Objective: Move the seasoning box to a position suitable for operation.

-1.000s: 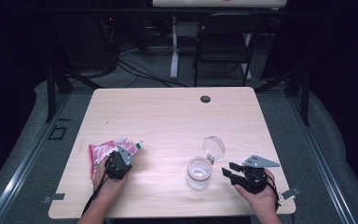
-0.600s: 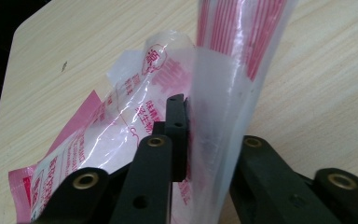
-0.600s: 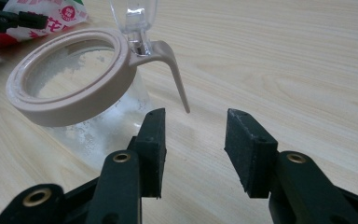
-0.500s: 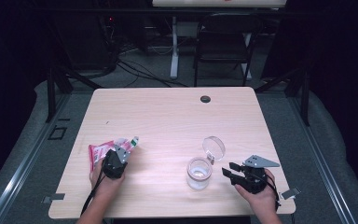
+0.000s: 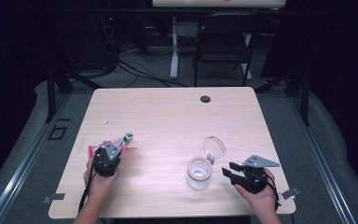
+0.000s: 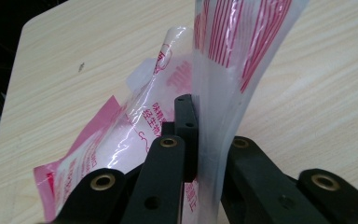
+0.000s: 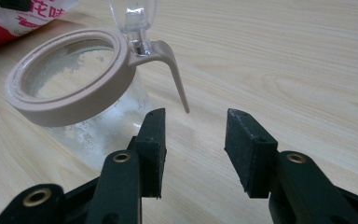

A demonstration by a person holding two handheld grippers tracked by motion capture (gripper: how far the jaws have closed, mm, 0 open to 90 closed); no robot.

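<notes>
The left hand-held gripper (image 6: pixel 193 140) is clamped on a pink-and-white plastic pouch (image 6: pixel 223 70), its jaws having just been closing until the thin film is pinched flat between the pads. One end of the pouch stands up out of the jaws while the rest sags back onto the worktop (image 5: pixel 168 121). A grip on an edge like this likely serves to raise the pouch so that it can be carried toward the jar and tipped. In the high view the same pouch (image 5: pixel 121 142) sits near the worktop's left front part, just ahead of the person's left hand (image 5: pixel 100 179). The right hand-held gripper (image 7: pixel 193 149) has its jaws apart with nothing between them; it waits just beside a clear glass jar (image 7: pixel 98 121) whose beige rim (image 7: pixel 70 88) is uncovered and whose hinged clear lid (image 5: pixel 213 148) is swung back, so the mouth stands ready to receive something. That gripper seems placed to steady the jar when needed, though its pads do not touch it now. A whitish residue clings inside the glass. The worktop is pale wood-grain laminate with a round dark cable grommet (image 5: pixel 205 99) near its far edge. Beyond it the room is dark, with a folding chair (image 5: pixel 223 46), cables on a grey floor and black frame legs.
</notes>
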